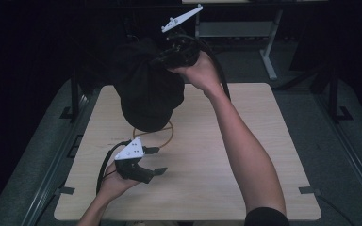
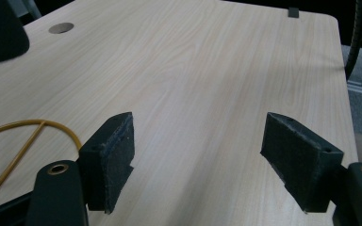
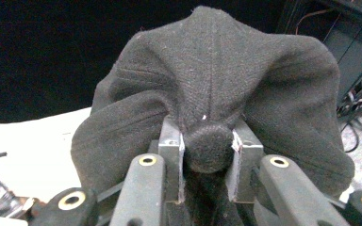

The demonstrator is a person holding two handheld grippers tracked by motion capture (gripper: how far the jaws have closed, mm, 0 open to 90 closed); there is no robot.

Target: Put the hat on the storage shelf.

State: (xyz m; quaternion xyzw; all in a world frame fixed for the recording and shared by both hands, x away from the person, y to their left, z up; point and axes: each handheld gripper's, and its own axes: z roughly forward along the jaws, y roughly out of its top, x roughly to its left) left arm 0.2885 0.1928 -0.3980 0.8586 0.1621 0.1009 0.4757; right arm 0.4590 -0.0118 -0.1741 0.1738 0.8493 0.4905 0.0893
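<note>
The right tongs [image 3: 208, 148], raised on an outstretched arm, pinch a black cap [image 1: 146, 89]; the left tongs [image 1: 156, 161] rest spread above the table [image 1: 245, 155].

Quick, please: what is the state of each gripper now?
Left gripper: open, holding nothing, above the light wooden table.
Right gripper: shut on the black cloth cap, lifted off the table.

Your high view looks down on the table [image 1: 207, 155]; your left gripper view skims that table [image 2: 217, 70] closely.
</note>
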